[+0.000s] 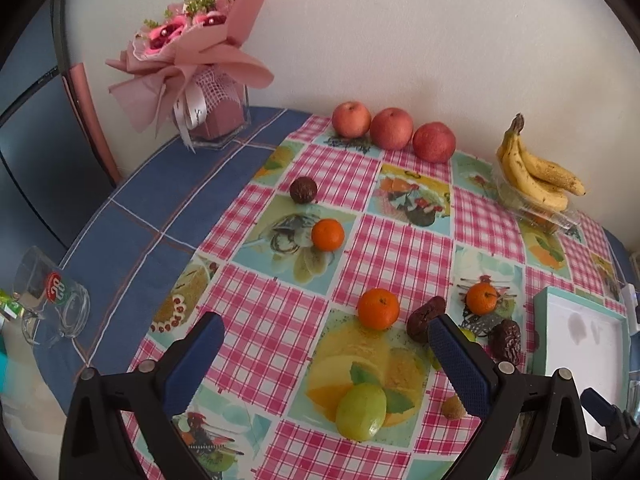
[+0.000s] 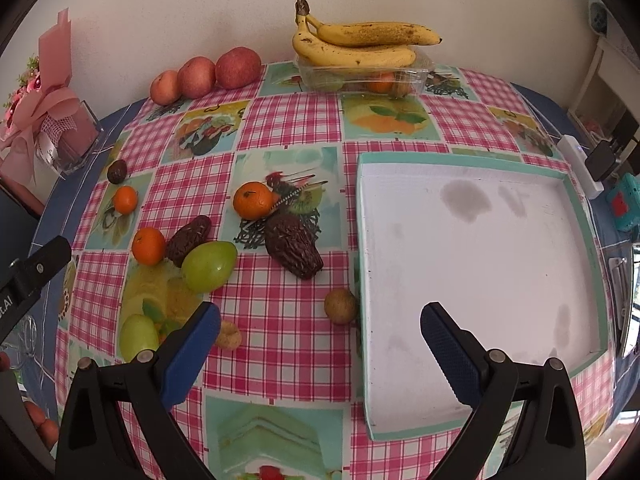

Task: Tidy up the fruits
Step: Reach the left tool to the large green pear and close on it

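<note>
Loose fruit lies on a pink checked tablecloth. In the left wrist view my left gripper [image 1: 326,332] stands open above a green fruit [image 1: 361,412], with a tangerine [image 1: 378,308] and a dark date [image 1: 425,317] just beyond its right finger. My right gripper [image 2: 320,320] is open too, straddling the left edge of an empty white tray [image 2: 480,264] with a teal rim. Near it lie a small brown longan [image 2: 341,306], a large date [image 2: 294,246], a green fruit [image 2: 209,265] and tangerines [image 2: 253,200]. Neither gripper holds anything.
Three red apples [image 1: 391,128] line the back wall. Bananas [image 2: 360,46] rest on a clear plastic box [image 2: 416,74] of fruit at the back. A pink bouquet in a glass vase [image 1: 218,120] and a tipped glass mug [image 1: 52,300] stand at left.
</note>
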Available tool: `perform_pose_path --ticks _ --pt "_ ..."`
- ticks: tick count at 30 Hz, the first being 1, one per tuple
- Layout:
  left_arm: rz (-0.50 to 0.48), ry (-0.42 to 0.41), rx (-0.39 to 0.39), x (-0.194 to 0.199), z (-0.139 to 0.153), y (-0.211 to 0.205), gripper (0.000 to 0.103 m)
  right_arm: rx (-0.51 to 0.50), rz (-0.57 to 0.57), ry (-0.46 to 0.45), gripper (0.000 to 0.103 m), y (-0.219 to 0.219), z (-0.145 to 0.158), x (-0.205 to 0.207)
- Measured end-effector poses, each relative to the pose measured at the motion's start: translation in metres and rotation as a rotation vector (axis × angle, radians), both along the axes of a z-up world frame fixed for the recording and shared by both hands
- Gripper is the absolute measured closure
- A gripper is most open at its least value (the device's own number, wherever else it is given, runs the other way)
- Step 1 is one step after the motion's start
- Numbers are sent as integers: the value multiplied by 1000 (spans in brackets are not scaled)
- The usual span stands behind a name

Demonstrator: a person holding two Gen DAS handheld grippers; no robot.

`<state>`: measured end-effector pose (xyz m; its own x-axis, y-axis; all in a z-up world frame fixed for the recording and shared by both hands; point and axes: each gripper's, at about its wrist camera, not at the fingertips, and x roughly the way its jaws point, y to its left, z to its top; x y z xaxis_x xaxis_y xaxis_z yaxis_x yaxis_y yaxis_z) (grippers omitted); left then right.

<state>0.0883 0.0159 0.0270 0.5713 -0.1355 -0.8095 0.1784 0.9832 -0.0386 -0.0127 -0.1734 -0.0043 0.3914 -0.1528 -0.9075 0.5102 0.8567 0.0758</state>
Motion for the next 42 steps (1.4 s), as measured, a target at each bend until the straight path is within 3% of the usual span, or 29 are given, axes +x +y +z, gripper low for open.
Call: perform_pose_path --ticks 3,5,8,13,15,20,24,28,33,39,42 --pt "-5 31 18 2 -7 -2 0 13 -6 0 3 -2 0 -2" --pt "-21 100 43 6 -19 -5 0 18 -24 9 3 -6 -1 -3" --pt "-37 177 12 8 -32 -8 0 39 -43 27 3 -11 -6 -4" --pt "-88 219 35 2 -46 -23 3 53 -55 40 3 -15 -11 -5" --pt "-111 253 4 1 -52 -24 20 56 -59 35 3 -16 -11 -6" --pt "-129 328 -36 0 -64 -27 38 59 -65 21 3 -17 -8 -6" --pt "-132 368 -20 -2 -72 -28 52 58 -57 13 3 -15 -6 -4" --pt "-122 388 -1 0 -81 -28 53 51 -44 6 3 -12 -5 -3" --pt "-122 394 22 1 -87 -30 61 36 -27 -6 3 -8 -2 1" --pt "-103 371 -27 2 -78 -22 61 39 2 -27 4 -1 -2 6" --pt "-63 336 -58 4 -67 -10 61 82 28 -40 16 4 -6 10"
